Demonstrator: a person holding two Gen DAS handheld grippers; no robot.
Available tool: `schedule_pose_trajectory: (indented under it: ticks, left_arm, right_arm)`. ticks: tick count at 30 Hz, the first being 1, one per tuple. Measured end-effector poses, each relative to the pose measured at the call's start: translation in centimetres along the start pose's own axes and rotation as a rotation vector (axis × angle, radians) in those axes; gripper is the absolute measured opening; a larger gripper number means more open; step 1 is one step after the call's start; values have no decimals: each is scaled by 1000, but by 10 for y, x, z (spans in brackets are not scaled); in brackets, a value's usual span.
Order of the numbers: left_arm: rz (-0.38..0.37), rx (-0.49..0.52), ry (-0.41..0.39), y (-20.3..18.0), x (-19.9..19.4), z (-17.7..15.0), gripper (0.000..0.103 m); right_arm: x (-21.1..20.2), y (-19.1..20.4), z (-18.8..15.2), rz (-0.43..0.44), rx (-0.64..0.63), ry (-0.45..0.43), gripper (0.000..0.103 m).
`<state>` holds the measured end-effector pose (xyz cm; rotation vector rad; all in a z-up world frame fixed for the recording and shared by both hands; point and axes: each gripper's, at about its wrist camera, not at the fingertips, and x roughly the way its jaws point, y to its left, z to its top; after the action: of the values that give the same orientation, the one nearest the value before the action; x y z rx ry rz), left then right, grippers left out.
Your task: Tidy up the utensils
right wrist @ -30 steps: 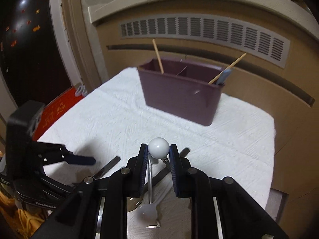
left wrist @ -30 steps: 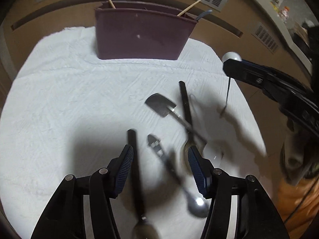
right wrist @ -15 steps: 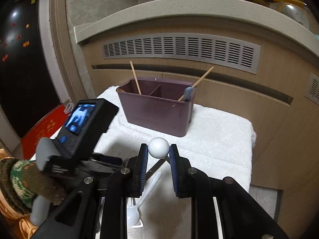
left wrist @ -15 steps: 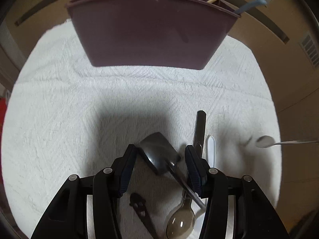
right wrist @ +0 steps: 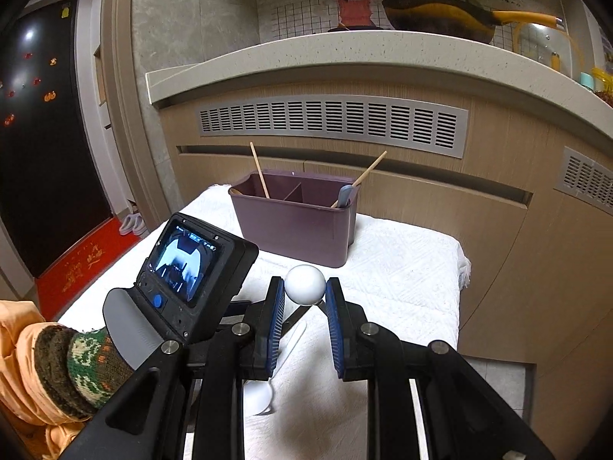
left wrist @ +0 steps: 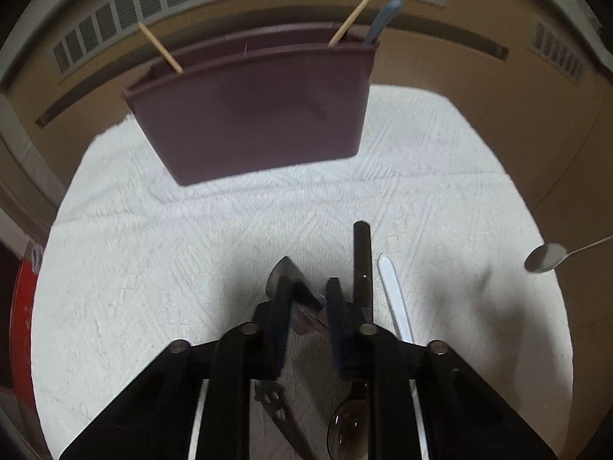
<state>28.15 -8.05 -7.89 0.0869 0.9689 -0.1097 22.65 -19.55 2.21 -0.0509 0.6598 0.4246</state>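
While ribbed left tool point(left wrist: 306, 299) pinches flat steel spatula point(left wrist: 285, 278), right tool point(right wrist: 304, 297) clamps round ball point(right wrist: 305, 284).

You have a white woven cloth point(left wrist: 191, 268) with a rough, ribbed texture covering the table. The purple caddy point(left wrist: 253, 115) reads as matt plastic. The two sticks point(right wrist: 259, 170) in it look like bare wood. The small spatula point(left wrist: 285, 274) in your left gripper point(left wrist: 306, 299) is dull grey metal. The white ball point(right wrist: 305, 284) in your right gripper point(right wrist: 305, 306) is smooth, slightly glossy. Finger pads point(right wrist: 334, 329) are ribbed blue rubber. The white spoon point(left wrist: 394, 295) looks like glossy plastic.
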Motion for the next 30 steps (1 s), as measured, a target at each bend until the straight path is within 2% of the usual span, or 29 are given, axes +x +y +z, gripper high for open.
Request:
schedule_pose_trajectory:
  ticks: [1, 6, 8, 11, 13, 17, 19, 22, 24, 26, 28, 30]
  left_arm:
    - [-15, 5, -21, 1, -5, -1, 6]
    - [-107, -4, -151, 19, -44, -11, 4]
    - [-123, 3, -214, 26, -60, -15, 3]
    - [-108, 12, -250, 43, -75, -21, 3]
    - [-116, -26, -185, 58, -69, -20, 4]
    - [-235, -154, 54, 71, -32, -13, 8]
    - [-265, -205, 146, 65, -15, -8, 18]
    - [-257, -278, 266, 55, 10, 4, 29]
    - [-212, -295, 303, 47, 23, 12, 29]
    - [-134, -303, 289, 40, 28, 18, 30]
    - [-76, -305, 267, 35, 30, 24, 44]
    - [-45, -303, 272, 29, 34, 27, 49]
  right_arm:
    - [-1, 2, 0, 4, -2, 2, 20]
    - [-11, 11, -1, 17, -7, 9, 20]
    - [-15, 16, 0, 12, -15, 6, 20]
    - [-20, 22, 1, 0, -27, 5, 20]
    - [-22, 23, 0, -7, -30, 8, 20]
    - [-20, 23, -6, -25, -20, 21, 20]
    - [-19, 23, -10, -28, -19, 24, 20]
    - [-16, 20, -15, -24, -17, 32, 20]
    - [-15, 17, -19, -16, -11, 34, 20]
    - [-15, 16, -22, -9, -7, 31, 20]
    - [-15, 14, -26, -1, -6, 24, 20]
    - [-15, 12, -29, 6, -3, 20, 20]
